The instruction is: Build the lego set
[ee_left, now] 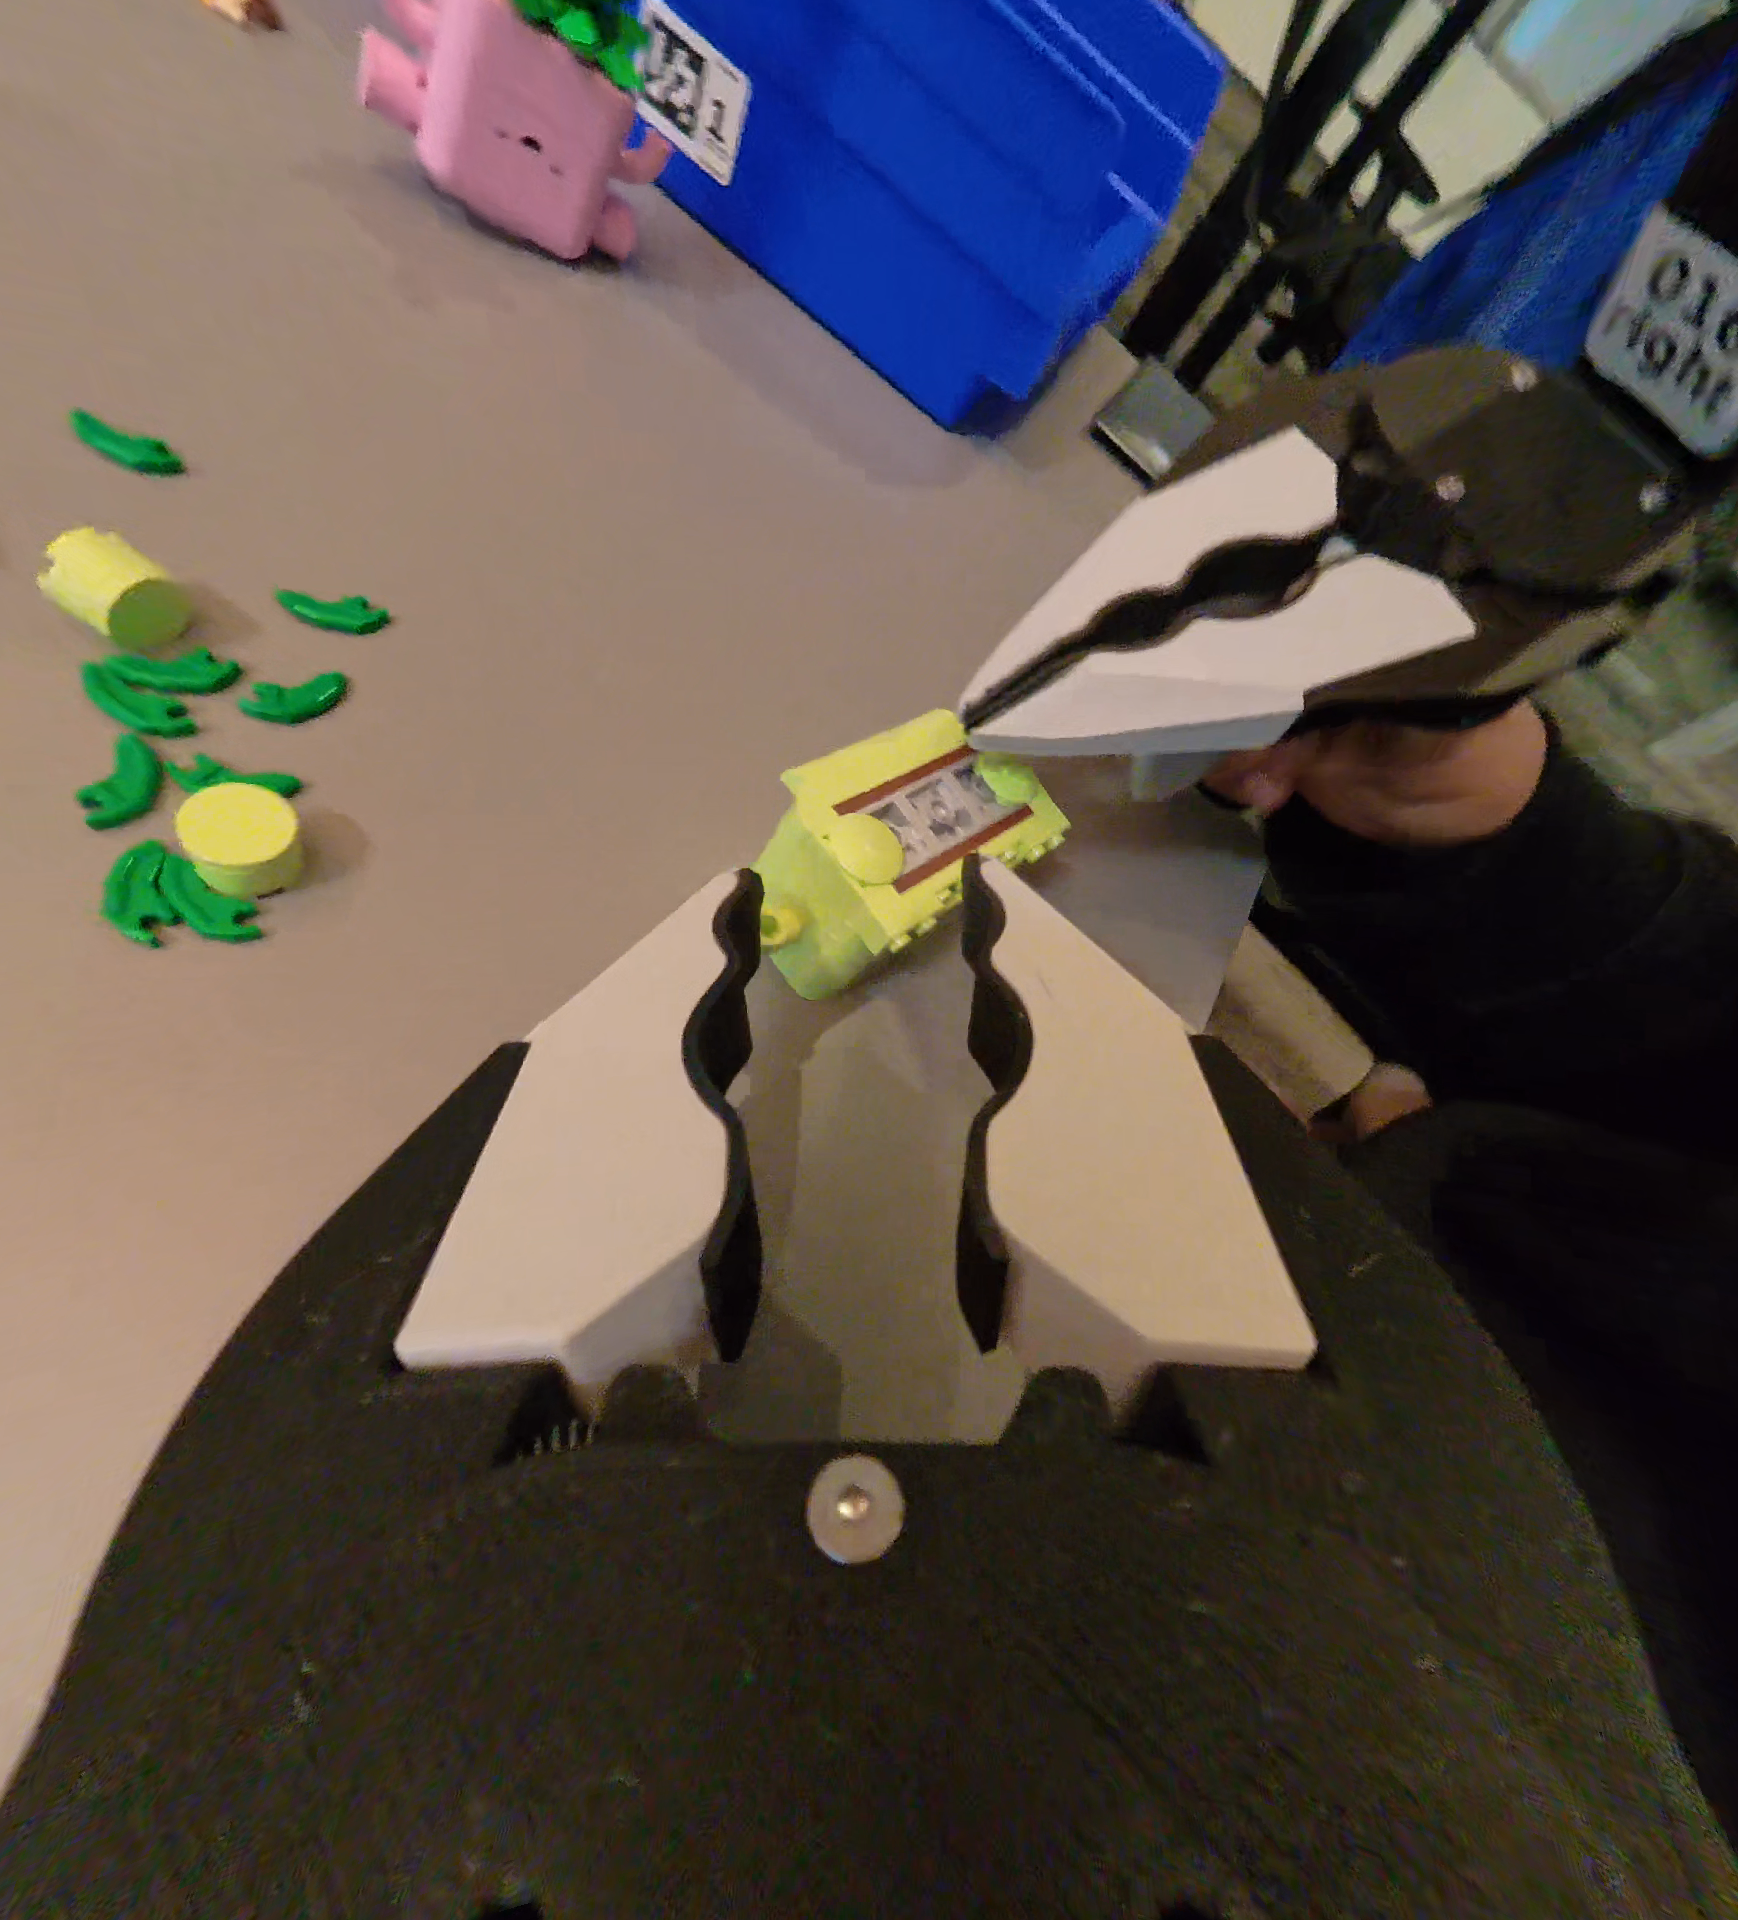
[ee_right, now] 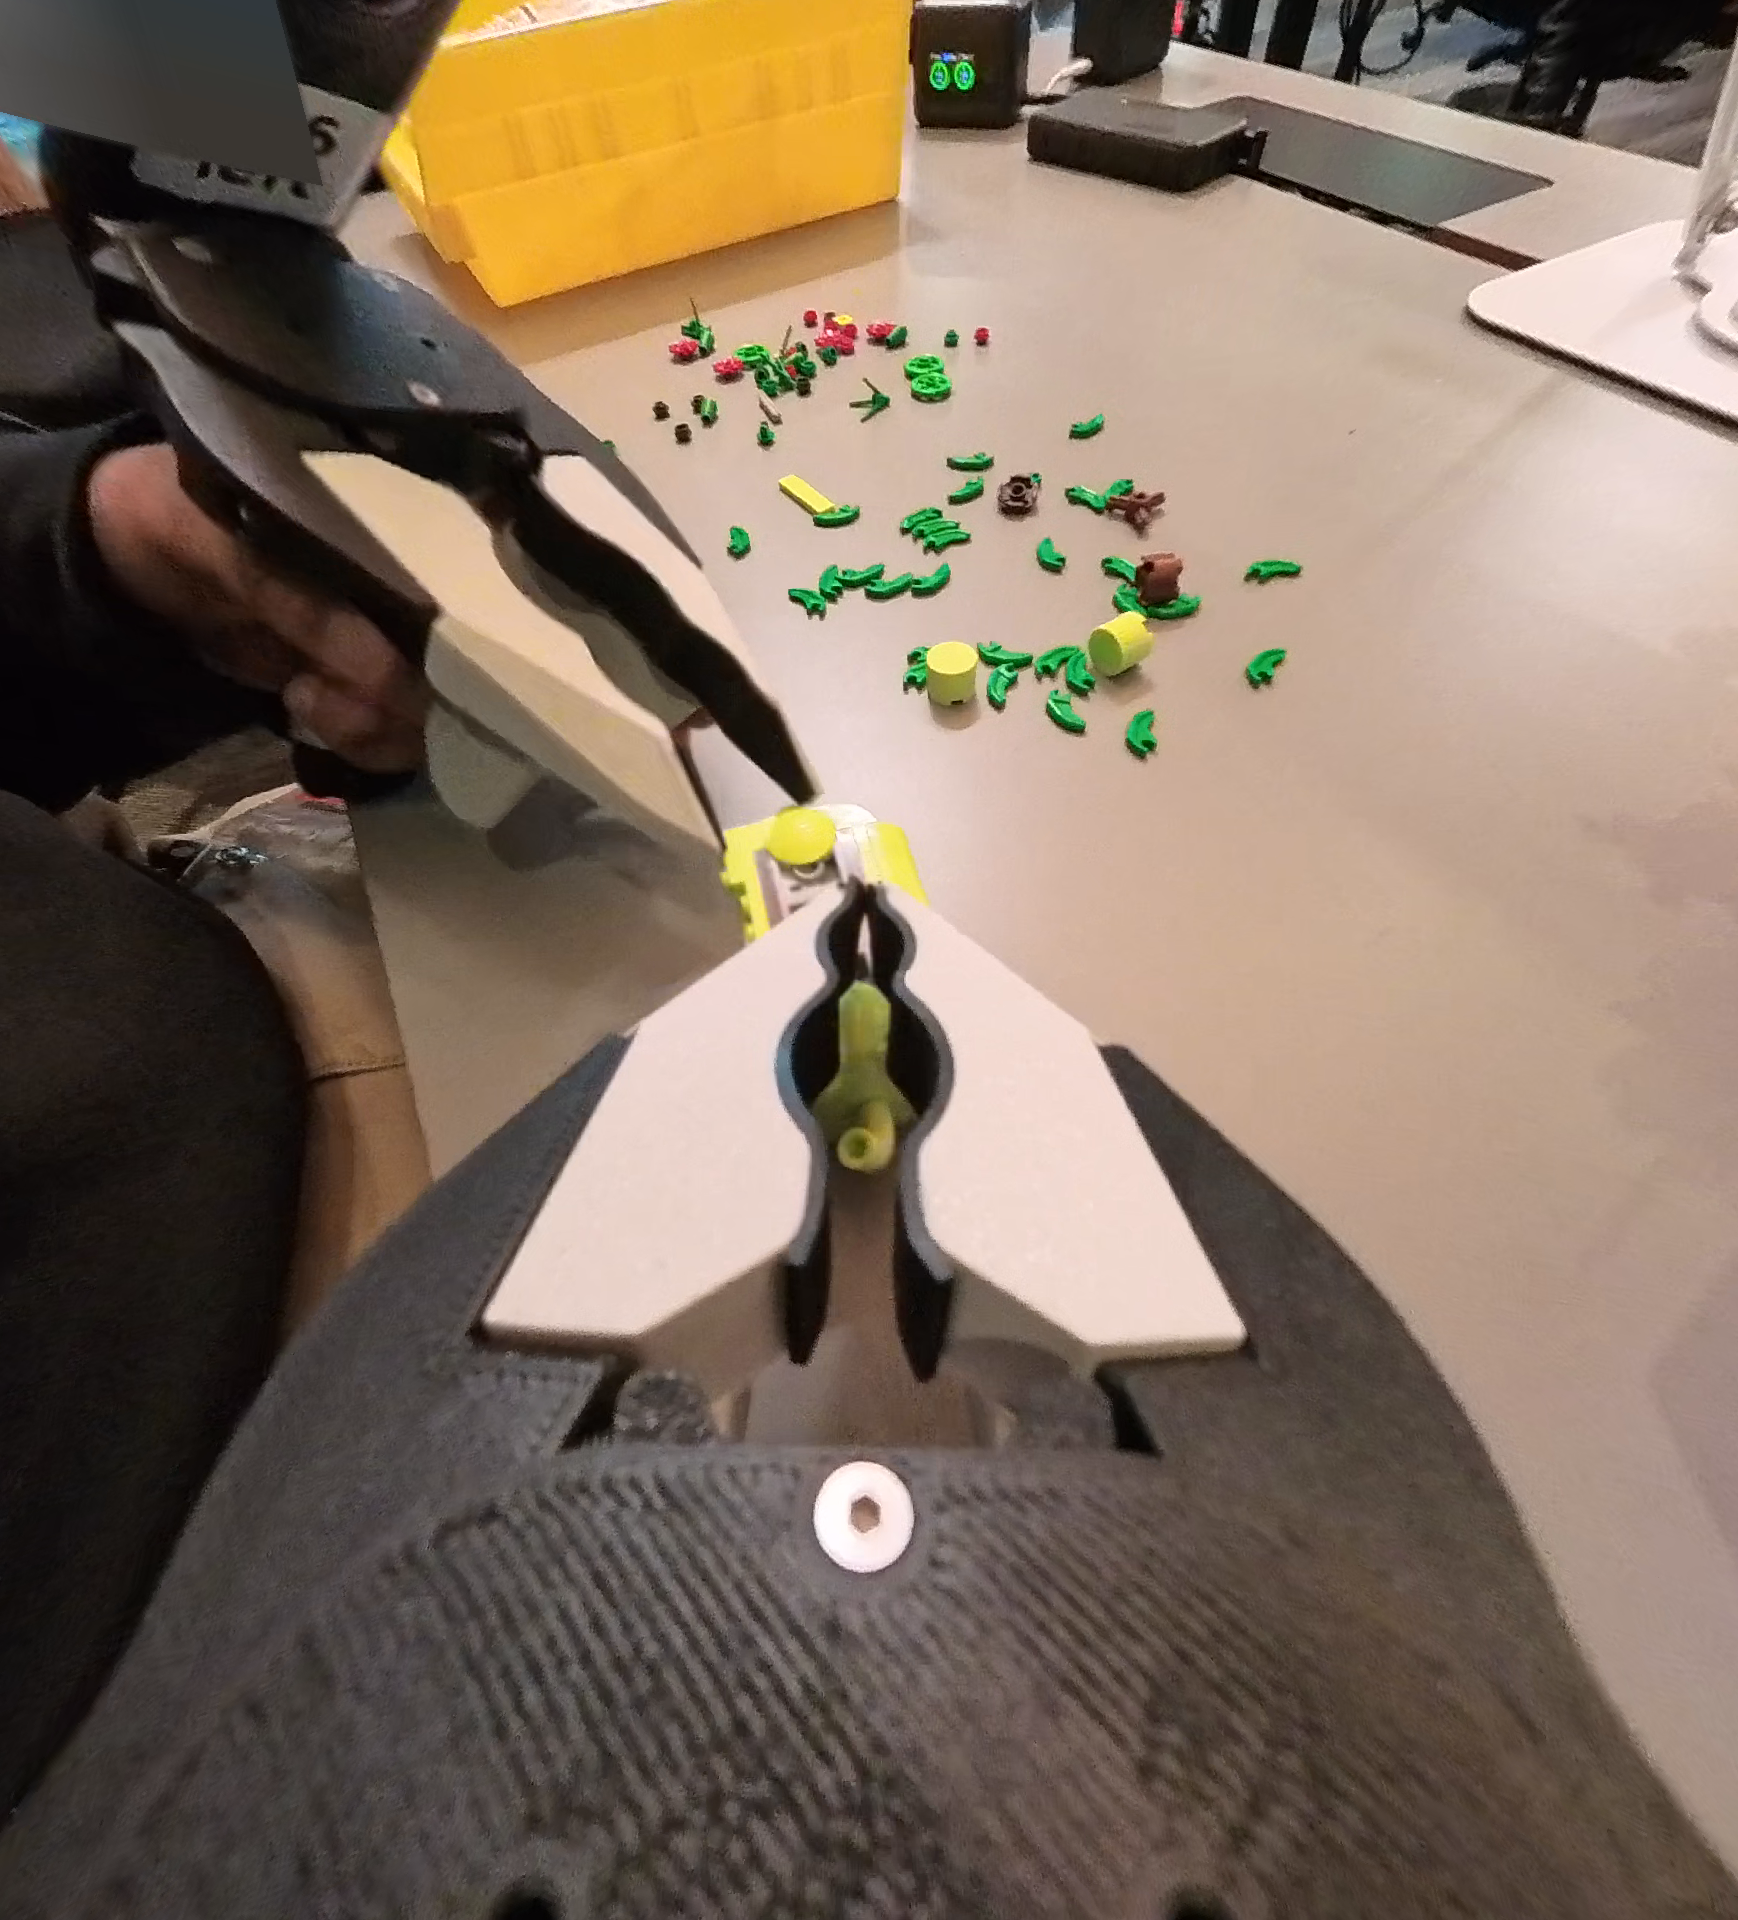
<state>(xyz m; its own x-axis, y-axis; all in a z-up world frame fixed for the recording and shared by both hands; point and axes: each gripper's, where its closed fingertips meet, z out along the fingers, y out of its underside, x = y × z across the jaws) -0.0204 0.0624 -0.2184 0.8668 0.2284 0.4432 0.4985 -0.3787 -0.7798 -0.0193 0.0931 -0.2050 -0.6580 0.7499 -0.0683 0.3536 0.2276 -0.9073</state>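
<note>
A lime lego assembly [ee_left: 896,862] with a grey and brown studded strip on top sits tilted near the table's edge. My left gripper [ee_left: 860,883] is closed on its near end, one fingertip on each side. It also shows in the right wrist view [ee_right: 761,816], pinching the assembly [ee_right: 792,852]. My right gripper [ee_right: 865,899] is shut on a small lime piece [ee_right: 865,1091], with its tips against the assembly. In the left wrist view the right gripper [ee_left: 969,722] touches the assembly's far end.
Green leaf pieces [ee_right: 875,582] and two lime cylinders [ee_right: 951,670] [ee_right: 1119,642] lie scattered on the grey table, with red and brown bits farther off. A yellow bin [ee_right: 657,135], a blue bin [ee_left: 927,187] and a pink figure [ee_left: 512,125] stand at the back. Some 4 cm of space lies between my two pairs of fingers.
</note>
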